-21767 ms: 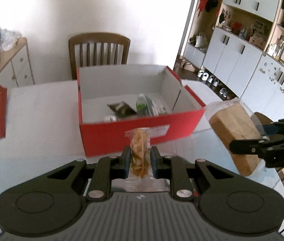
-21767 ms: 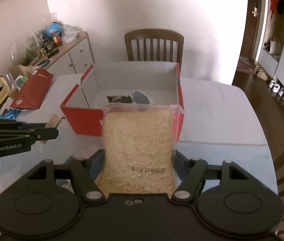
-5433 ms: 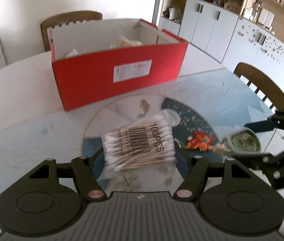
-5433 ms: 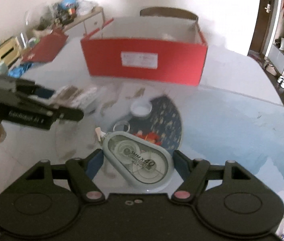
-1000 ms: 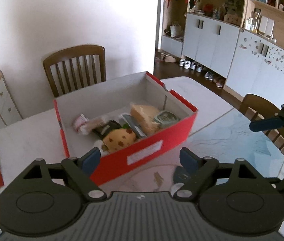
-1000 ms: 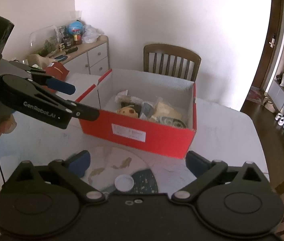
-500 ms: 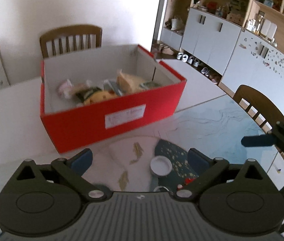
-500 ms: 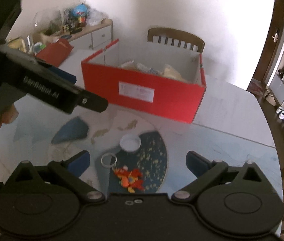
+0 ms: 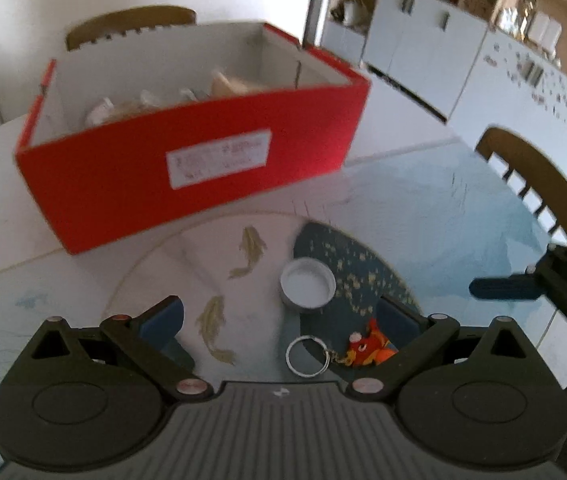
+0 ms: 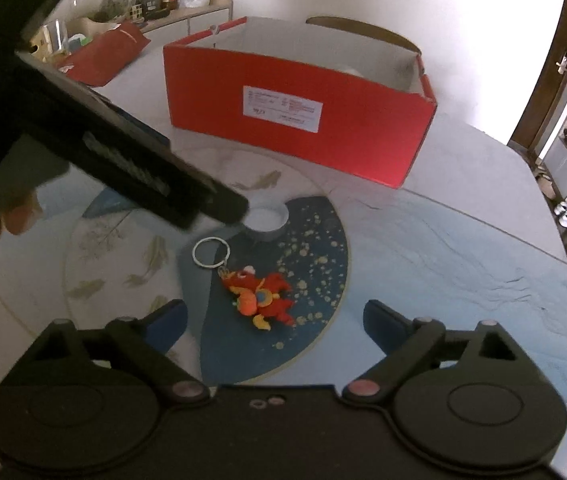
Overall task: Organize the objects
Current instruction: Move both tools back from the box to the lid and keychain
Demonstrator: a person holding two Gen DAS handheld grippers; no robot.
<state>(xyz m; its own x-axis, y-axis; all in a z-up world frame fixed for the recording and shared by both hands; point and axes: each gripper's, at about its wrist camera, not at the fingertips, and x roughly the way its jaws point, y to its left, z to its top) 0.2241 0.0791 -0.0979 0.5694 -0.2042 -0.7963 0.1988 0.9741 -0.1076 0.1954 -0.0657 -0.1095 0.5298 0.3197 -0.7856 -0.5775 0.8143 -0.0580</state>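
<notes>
A red dragon keychain (image 10: 261, 298) with a metal ring (image 10: 211, 253) lies on the round table mat (image 10: 315, 240); it also shows in the left wrist view (image 9: 369, 346). A white cap (image 9: 308, 285) sits just beyond it, also seen in the right wrist view (image 10: 264, 216). The red box (image 9: 187, 160) holding several packets stands behind. My left gripper (image 9: 281, 320) is open, low over the cap and ring. My right gripper (image 10: 273, 318) is open, just before the keychain.
The red box also shows in the right wrist view (image 10: 299, 108). A red pouch (image 10: 107, 52) lies at the far left by a cluttered sideboard (image 10: 171, 4). Chairs stand behind the box (image 9: 131, 24) and at the right (image 9: 539, 196).
Both open grippers have dropped from above the box down toward the mat, so the cap and keychain now lie close in front of them.
</notes>
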